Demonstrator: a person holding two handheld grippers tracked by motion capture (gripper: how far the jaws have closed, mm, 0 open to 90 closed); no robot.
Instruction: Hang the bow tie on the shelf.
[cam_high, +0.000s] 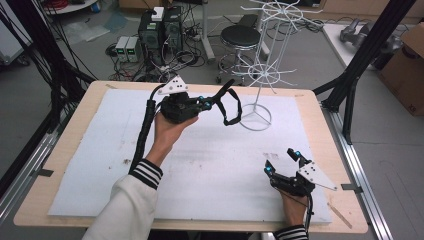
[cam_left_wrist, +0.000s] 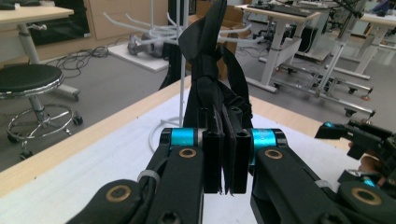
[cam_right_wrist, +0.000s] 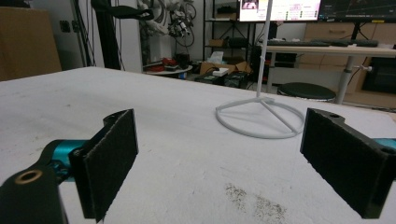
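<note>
left gripper (cam_high: 209, 102) clamps a black strap (cam_high: 231, 106), lifted toward the white rack (cam_high: 265, 70) at 1 o'clock, likely for hanging; right gripper (cam_high: 283, 161) rests, jaws apart.

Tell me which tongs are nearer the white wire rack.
Left. The left tongs, holding a black strap, are just beside the rack; the right tongs sit farther back near the table's front edge.

Both grippers are black with teal joints, brass rivets and grey three-cornered plates; the left gripper (cam_high: 212, 102) trails a ribbed cable. White sleeves (cam_high: 127, 205) carry black-striped cuffs.
</note>
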